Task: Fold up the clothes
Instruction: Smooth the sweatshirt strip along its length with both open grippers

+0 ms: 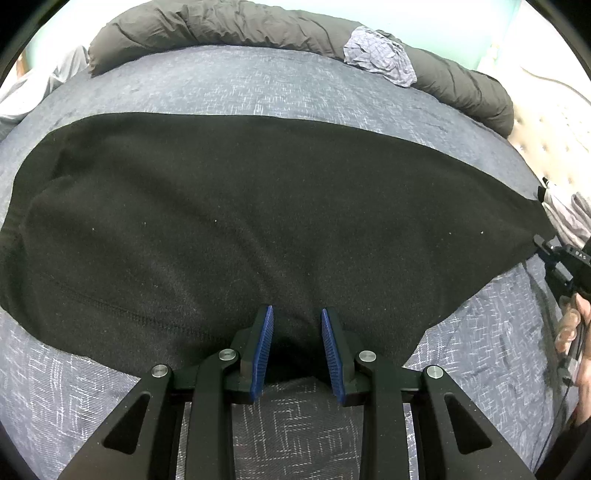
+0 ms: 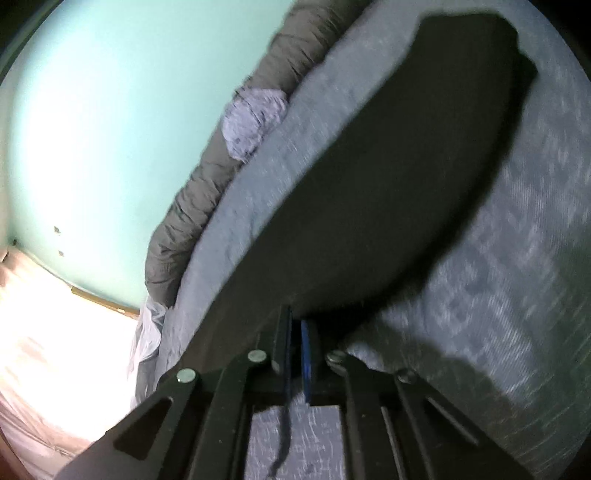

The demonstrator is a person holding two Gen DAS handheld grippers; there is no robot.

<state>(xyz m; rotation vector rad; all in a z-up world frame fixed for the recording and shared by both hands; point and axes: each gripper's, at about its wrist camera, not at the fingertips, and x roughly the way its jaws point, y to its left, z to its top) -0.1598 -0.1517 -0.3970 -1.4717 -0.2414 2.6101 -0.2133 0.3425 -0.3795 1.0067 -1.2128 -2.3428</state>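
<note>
A black garment point(image 1: 240, 206) lies spread wide across the patterned blue-grey bed cover point(image 1: 221, 81). My left gripper point(image 1: 297, 310) sits at its near edge, and a bunched fold of the black cloth fills the gap between the blue pads point(image 1: 264, 347). Creases in the cloth run toward that grip. At the garment's right corner my right gripper point(image 1: 554, 254) shows at the frame edge, with a hand point(image 1: 576, 332) behind it. In the right wrist view the garment point(image 2: 388, 192) stretches away. My right gripper point(image 2: 296, 317) is shut on its corner, with a dark strand hanging below.
A rolled dark grey duvet point(image 1: 258, 26) lines the far side of the bed, with a crumpled checked cloth point(image 1: 380, 55) on it. A tufted headboard point(image 1: 554, 122) stands at the right. The teal wall point(image 2: 92, 129) runs behind the duvet point(image 2: 192, 206).
</note>
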